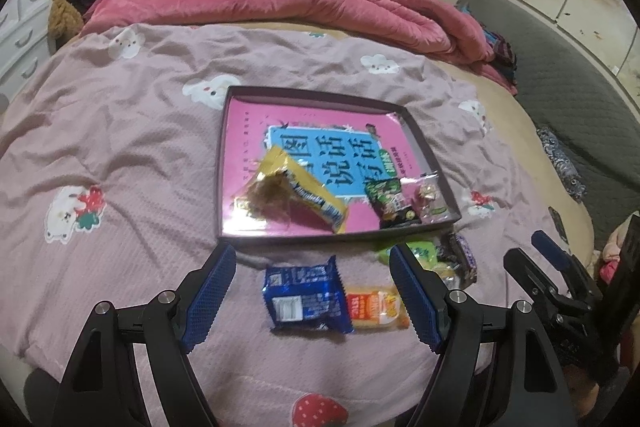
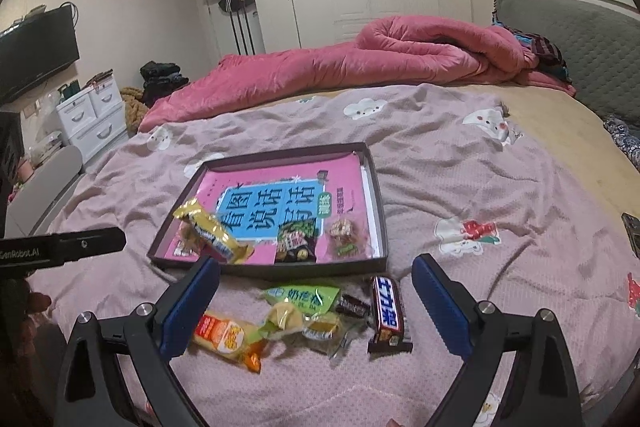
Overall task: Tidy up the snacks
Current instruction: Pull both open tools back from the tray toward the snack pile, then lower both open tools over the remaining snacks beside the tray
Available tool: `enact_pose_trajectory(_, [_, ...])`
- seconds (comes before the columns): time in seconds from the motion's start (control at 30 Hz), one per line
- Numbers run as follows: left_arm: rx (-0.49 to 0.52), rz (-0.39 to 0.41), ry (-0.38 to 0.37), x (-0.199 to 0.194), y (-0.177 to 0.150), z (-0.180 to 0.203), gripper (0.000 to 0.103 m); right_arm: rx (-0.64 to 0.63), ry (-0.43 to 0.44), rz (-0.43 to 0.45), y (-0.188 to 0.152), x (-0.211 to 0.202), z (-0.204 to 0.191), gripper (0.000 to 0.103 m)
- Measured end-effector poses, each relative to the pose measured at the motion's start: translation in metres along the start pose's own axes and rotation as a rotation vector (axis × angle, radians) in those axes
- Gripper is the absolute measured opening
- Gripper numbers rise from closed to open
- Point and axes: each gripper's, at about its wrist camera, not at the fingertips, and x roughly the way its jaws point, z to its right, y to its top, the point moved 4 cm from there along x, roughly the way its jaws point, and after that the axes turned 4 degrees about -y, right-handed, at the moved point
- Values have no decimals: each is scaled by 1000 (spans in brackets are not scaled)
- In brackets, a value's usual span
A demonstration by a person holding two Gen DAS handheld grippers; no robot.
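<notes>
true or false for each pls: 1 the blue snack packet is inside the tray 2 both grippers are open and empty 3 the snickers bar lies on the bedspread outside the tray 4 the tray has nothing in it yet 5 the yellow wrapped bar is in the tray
1. The blue snack packet is inside the tray. False: it lies on the bedspread, on the near side of the tray.
2. The left gripper and right gripper are open and empty. True: nothing sits between either pair of fingers.
3. The Snickers bar lies on the bedspread outside the tray. True.
4. The tray has nothing in it yet. False: it already holds several snacks on top of a pink book.
5. The yellow wrapped bar is in the tray. True.
</notes>
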Motion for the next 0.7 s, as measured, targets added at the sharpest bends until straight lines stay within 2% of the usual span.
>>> enact_pose_trajectory(0.33, [3,-46,10,5,-21,-8,80,-34,28,-84,-32,3,-8,97])
enact_pose_trajectory(0.7, [6,-119,-9,14,-46,-5,80,1,21,-84,-33,0,2,97])
